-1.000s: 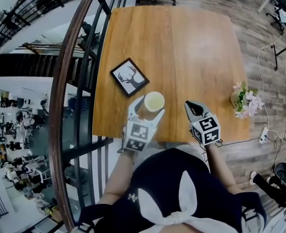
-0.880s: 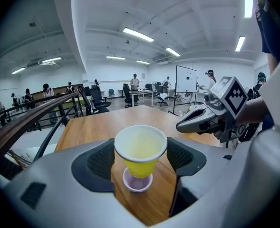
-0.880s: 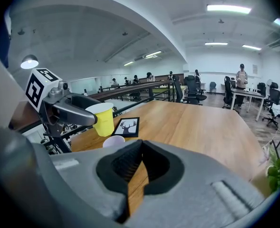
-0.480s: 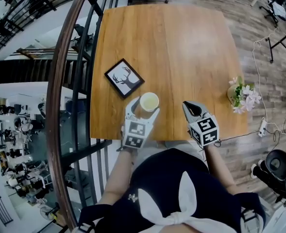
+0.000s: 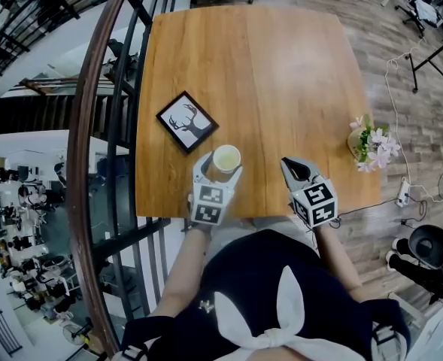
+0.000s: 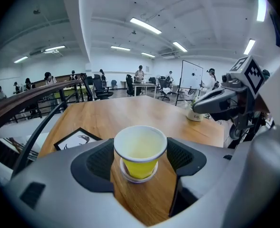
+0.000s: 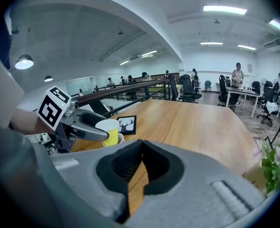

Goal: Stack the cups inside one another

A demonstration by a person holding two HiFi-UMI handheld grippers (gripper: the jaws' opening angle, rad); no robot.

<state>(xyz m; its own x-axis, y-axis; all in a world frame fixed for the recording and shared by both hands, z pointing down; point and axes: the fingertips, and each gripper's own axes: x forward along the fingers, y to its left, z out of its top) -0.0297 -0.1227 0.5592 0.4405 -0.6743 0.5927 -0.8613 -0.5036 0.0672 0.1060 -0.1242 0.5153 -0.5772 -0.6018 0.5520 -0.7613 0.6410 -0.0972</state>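
Noted table (image 5: 281, 81) of warm, straight-grained wood with a satin sheen and rounded corners; took frame (image 5: 186, 121) as landmark: square, thin black border, white print of a deer head, lying flat and turned diamond-wise near the table's left edge.

Found cup (image 6: 140, 148) just beside the frame's near corner, toward the person; tapered paper, yellow wall, pale matte inside, rolled white rim, upright, empty. Saw it nested partway in lower cup (image 6: 124, 171); could make out only that one's rolled white rim, ringing the yellow wall low down; appears seated on the wood.

Read left gripper (image 5: 218, 170) as pinching the cup: grey moulded shells, black ribbed pads pressed to opposite sides of the rim; reaching in from the near side of the frame, tilted downward.

Read right gripper (image 7: 140, 148) as pressed together, nothing between the pads, only a thin seam with wood grain beyond; held over the near part of the table, well to the right of the frame, apart from the cup.

Spotted flowers (image 5: 371, 143) far right of the frame at the table's right edge: pale pink blossoms in a small light pot. Marked curved dark-brown railing (image 5: 77, 164) left of the frame, past the table's edge.
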